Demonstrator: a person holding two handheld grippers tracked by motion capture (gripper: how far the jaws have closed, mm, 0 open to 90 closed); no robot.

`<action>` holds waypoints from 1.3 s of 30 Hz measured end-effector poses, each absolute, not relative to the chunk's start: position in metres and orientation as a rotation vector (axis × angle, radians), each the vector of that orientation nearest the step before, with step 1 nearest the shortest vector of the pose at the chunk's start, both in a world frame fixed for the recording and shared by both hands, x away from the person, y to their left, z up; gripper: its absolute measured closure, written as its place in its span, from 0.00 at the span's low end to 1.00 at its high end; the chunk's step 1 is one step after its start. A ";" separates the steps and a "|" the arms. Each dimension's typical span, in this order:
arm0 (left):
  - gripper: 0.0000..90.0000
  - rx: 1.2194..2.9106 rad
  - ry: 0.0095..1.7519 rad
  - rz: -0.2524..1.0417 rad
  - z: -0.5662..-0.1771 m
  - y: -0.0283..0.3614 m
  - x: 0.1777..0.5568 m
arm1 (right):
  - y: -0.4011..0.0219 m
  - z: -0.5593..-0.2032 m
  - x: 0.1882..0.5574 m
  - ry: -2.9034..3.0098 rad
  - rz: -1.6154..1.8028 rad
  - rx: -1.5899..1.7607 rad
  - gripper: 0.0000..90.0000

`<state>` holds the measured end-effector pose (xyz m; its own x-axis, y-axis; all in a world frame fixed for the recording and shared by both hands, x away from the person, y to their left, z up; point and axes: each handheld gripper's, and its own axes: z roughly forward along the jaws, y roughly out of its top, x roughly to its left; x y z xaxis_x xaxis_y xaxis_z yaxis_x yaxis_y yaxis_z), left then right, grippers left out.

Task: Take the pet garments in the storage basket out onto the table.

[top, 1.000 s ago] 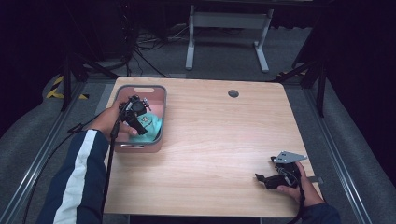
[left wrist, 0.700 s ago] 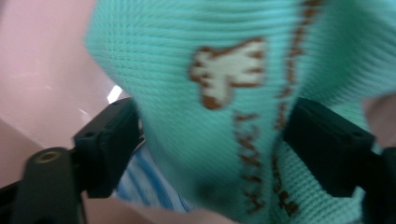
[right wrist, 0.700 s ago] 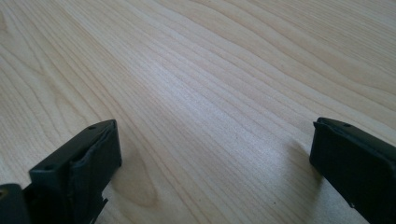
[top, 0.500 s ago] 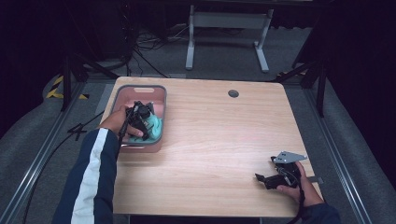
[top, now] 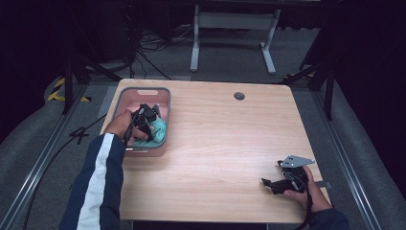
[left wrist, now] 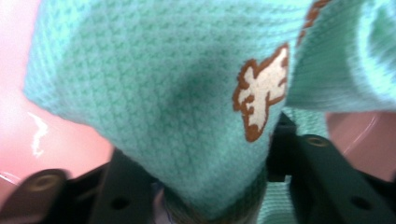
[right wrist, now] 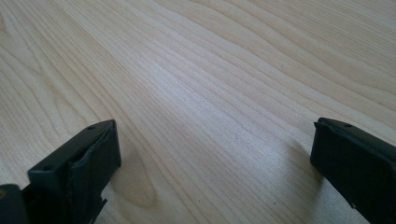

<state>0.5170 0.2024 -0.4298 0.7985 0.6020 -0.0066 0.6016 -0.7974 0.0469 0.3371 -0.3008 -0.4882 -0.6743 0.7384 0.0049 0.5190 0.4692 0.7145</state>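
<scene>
**Left gripper in the pink bin with teal cloth, right gripper idle at the desk's near corner**

One pink bin (top: 163, 98) with a grey rim sits on the far left part of the wooden desk (top: 225, 139). Inside it lies one teal knitted cloth (top: 154, 129), and the left gripper (top: 143, 117) reaches down into the bin right on top of it, partly hiding the cloth from above. In the left gripper view the cloth (left wrist: 154, 93) bulges up between the two black fingers (left wrist: 126, 191), which stand apart with the fabric wedged in the gap and touching both; a brown-edged white patch (left wrist: 261, 98) is sewn on it, and the pink bin wall (left wrist: 46, 135) shows behind. Whether the fingers actually pinch the cloth cannot be told.

The right gripper (top: 275, 184) rests at the near right corner of the desk, well apart from the bin, with its grey plate on top. In the right gripper view its two fingers (right wrist: 79, 163) are spread wide over bare wood (right wrist: 210, 93).

One dark round grommet (top: 239, 96) sits near the desk's far edge. On the floor beyond stand a grey metal stand (top: 234, 28) and a tangle of cables (top: 143, 43).
</scene>
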 end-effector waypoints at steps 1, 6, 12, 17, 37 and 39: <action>0.72 2.935 0.981 0.020 -0.429 0.203 0.516 | -0.301 -0.488 0.337 2.418 1.016 1.068 0.02; 0.79 2.868 0.990 0.096 -0.428 0.210 0.511 | -0.301 -0.488 0.337 2.416 1.016 1.072 0.02; 0.81 2.742 1.020 0.194 -0.416 0.223 0.505 | -0.301 -0.488 0.337 2.416 1.016 1.072 0.02; 0.82 2.670 1.027 0.291 -0.393 0.234 0.497 | -0.301 -0.488 0.337 2.416 1.016 1.071 0.02; 0.82 2.503 0.923 0.509 -0.330 0.244 0.461 | -0.301 -0.488 0.337 2.417 1.016 1.074 0.02; 0.82 2.486 0.906 0.530 -0.325 0.242 0.456 | -0.301 -0.488 0.337 2.417 1.016 1.074 0.02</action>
<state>0.4560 0.2416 -0.3245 0.7122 0.6728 0.2004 0.5042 -0.6889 0.5208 0.3365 -0.3009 -0.4880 -0.6722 0.7403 0.0062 0.5224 0.4684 0.7125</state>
